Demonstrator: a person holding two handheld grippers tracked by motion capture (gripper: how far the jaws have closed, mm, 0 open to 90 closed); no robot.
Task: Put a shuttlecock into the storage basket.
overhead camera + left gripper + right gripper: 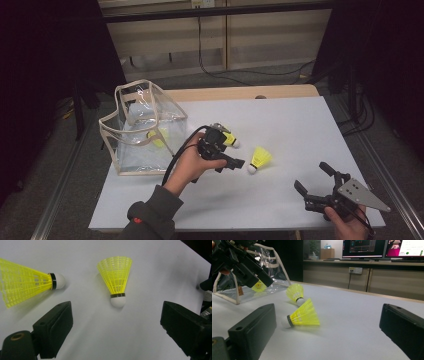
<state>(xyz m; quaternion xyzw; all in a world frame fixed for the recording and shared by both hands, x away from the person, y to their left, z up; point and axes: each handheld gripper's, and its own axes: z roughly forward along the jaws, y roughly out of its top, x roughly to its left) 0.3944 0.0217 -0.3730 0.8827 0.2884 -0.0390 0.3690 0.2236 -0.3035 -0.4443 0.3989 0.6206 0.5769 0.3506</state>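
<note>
At frame centre, the left gripper [235, 159] hovers spread wide over two shuttlecocks [260, 159] on the table [300, 125]. The right gripper [312, 179], lower right, gapes empty. A bag [142, 127] stands left.

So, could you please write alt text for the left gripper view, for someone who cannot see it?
Two yellow plastic shuttlecocks with white cork tips lie on a pale grey table: one ahead between the open black jaws of the left hand-held gripper, tip toward the camera, and another at the left edge, tip pointing right.
</note>
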